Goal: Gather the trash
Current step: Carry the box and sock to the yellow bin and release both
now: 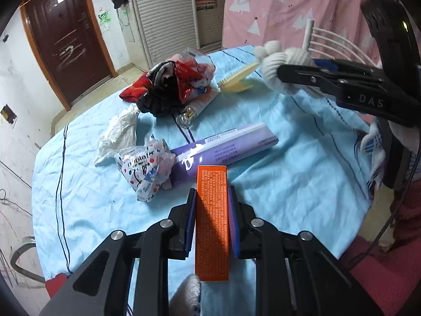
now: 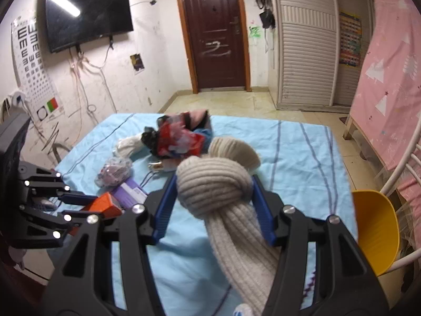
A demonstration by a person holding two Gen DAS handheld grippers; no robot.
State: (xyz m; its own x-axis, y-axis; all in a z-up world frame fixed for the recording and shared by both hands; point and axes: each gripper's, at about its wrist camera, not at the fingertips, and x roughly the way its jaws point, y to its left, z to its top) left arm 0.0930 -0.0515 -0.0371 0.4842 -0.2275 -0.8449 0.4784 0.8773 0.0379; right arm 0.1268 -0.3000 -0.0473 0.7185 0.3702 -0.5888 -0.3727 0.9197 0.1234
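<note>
A: What does the left gripper [image 1: 212,197] have?

B: It pinches a long orange box [image 1: 212,221]. The blue pads press on both long sides of the box. The box sticks out past the fingertips, over the light blue tablecloth [image 1: 289,179], at the near edge of the table.

A: And the right gripper [image 2: 214,197]?

B: Its fingers squeeze a knotted cream knit sock [image 2: 213,184]. The knot sits between the two blue pads and the rest of the sock hangs down toward the camera. From the left wrist view you can see it held up in the air above the far right part of the table.

A: What else lies on the cloth?

B: A purple box [image 1: 223,150] lies flat near the middle, just beyond the tip of the orange box. To its left is a crumpled spotty wrapper [image 1: 144,168], touching the purple box. A scrunched white tissue [image 1: 118,134] is just behind the wrapper. Toward the far edge there is a heap of red and black wrappers [image 1: 168,87]. A yellow comb [image 1: 236,79] lies right beside that heap.

A: Is anything next to the table?

B: A yellow bin [image 2: 376,231] stands off the right edge.
</note>
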